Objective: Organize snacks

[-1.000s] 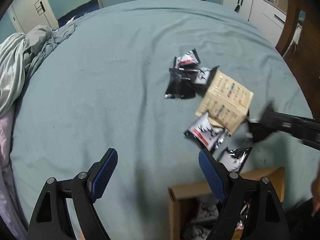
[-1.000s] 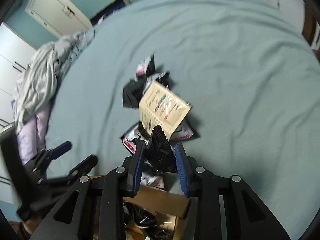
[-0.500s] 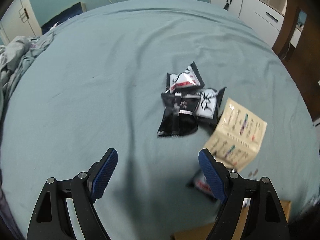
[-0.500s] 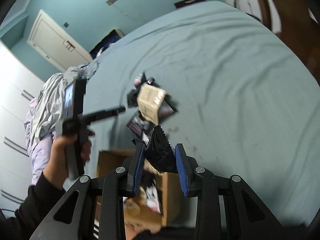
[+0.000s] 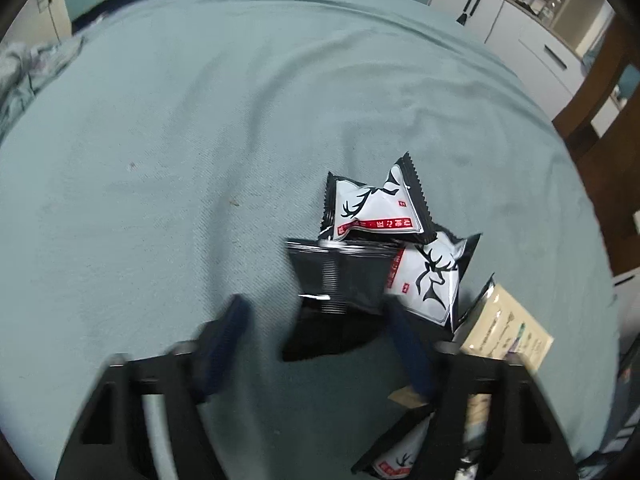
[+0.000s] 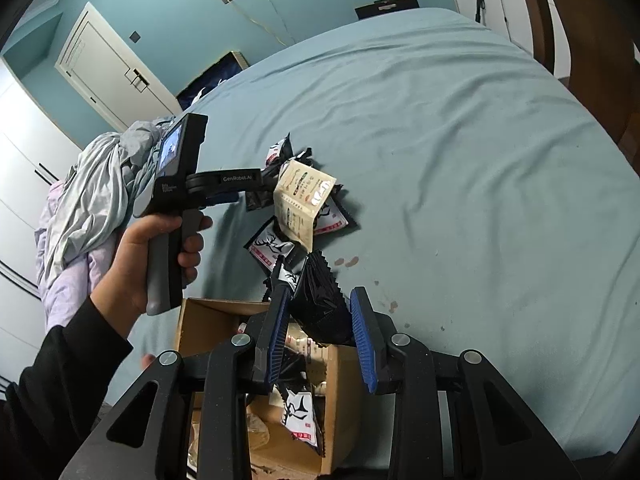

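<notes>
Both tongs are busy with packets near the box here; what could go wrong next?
1. The left tongs are closing on a black packet overlapped by a deer-print packet; that one may drag along.
2. The right tongs hold a black packet above the cardboard box near its rim; released here, it might land outside.

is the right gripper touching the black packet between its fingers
Touching. The right wrist view shows the right gripper with both blue pads pressed against the sides of the black packet, held above the cardboard box.
</notes>
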